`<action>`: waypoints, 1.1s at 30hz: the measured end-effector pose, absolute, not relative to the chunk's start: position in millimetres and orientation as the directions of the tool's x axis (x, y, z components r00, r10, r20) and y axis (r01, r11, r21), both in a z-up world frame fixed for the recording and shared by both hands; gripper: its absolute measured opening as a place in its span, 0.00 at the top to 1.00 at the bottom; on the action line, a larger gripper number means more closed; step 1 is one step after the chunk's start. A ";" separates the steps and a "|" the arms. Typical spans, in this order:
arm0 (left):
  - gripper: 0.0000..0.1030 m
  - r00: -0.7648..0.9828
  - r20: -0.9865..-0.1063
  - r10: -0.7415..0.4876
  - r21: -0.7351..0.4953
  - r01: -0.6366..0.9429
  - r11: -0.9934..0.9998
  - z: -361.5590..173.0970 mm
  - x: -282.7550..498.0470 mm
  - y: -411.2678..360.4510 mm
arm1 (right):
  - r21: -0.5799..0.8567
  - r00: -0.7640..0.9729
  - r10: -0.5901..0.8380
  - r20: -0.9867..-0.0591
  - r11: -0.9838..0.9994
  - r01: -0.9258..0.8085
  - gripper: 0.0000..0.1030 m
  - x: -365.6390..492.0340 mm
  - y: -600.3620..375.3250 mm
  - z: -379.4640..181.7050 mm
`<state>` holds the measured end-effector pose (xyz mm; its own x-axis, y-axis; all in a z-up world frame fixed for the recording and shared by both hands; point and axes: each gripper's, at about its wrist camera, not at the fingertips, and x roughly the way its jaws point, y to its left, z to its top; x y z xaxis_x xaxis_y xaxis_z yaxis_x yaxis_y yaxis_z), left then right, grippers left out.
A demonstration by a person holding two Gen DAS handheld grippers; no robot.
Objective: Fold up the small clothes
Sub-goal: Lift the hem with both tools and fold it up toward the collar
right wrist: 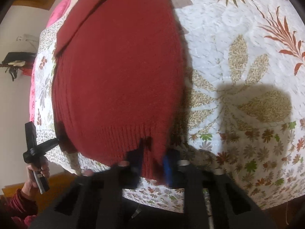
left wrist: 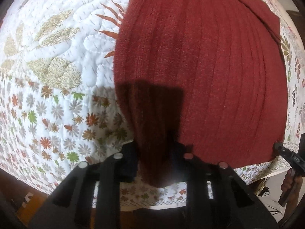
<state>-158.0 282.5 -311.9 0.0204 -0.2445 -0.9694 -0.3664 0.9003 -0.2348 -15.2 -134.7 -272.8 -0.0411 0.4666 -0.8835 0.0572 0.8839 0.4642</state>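
Note:
A dark red knitted sweater point(left wrist: 209, 66) lies flat on the floral quilt, its ribbed hem toward me. In the left wrist view my left gripper point(left wrist: 155, 152) is shut on a bunched hem corner at the near edge of the bed. My right gripper point(left wrist: 276, 147) shows at the far right, on the other hem corner, with a hand holding it. In the right wrist view the sweater point(right wrist: 118, 66) fills the left half and my right gripper point(right wrist: 152, 158) is shut on its ribbed hem. My left gripper point(right wrist: 59, 139) bites the hem's left corner.
The white quilt point(left wrist: 57, 57) with leaf and flower prints covers the bed and spreads wide to the right of the sweater point(right wrist: 238, 57). A pink cloth point(right wrist: 59, 9) lies at the far left edge. The bed's near edge drops off just beneath both grippers.

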 end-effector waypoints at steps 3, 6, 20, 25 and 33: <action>0.88 0.043 -0.966 -0.256 -0.253 -0.362 0.897 -298.2 -160.1 288.7 | 0.491 -0.025 0.493 -0.869 0.869 0.065 0.94 -14.5 -140.4 -265.3; 0.88 0.066 -0.959 -0.275 -0.280 -0.359 0.890 -286.9 -161.8 290.7 | 0.526 -0.002 0.527 -0.850 0.849 0.049 0.94 -11.0 -144.0 -251.5; 0.89 0.279 -0.894 -0.351 -0.428 -0.298 0.853 -213.3 -107.0 321.4 | 0.660 0.168 0.649 -0.742 0.752 0.007 0.94 61.0 -157.8 -183.2; 0.88 0.290 -0.902 -0.320 -0.399 -0.273 0.875 -210.7 -56.8 328.3 | 0.644 0.156 0.637 -0.755 0.765 -0.003 0.94 113.6 -152.1 -186.4; 0.88 0.284 -0.906 -0.314 -0.410 -0.404 0.818 -249.3 4.0 358.4 | 0.620 0.107 0.612 -0.783 0.782 0.063 0.94 179.0 -144.9 -224.0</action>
<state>4.0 358.4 -249.2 0.2844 -0.3139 -0.9058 -0.4037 0.8178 -0.4102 179.0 -144.9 -224.0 0.1068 0.6122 -0.7835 0.0631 0.7822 0.6198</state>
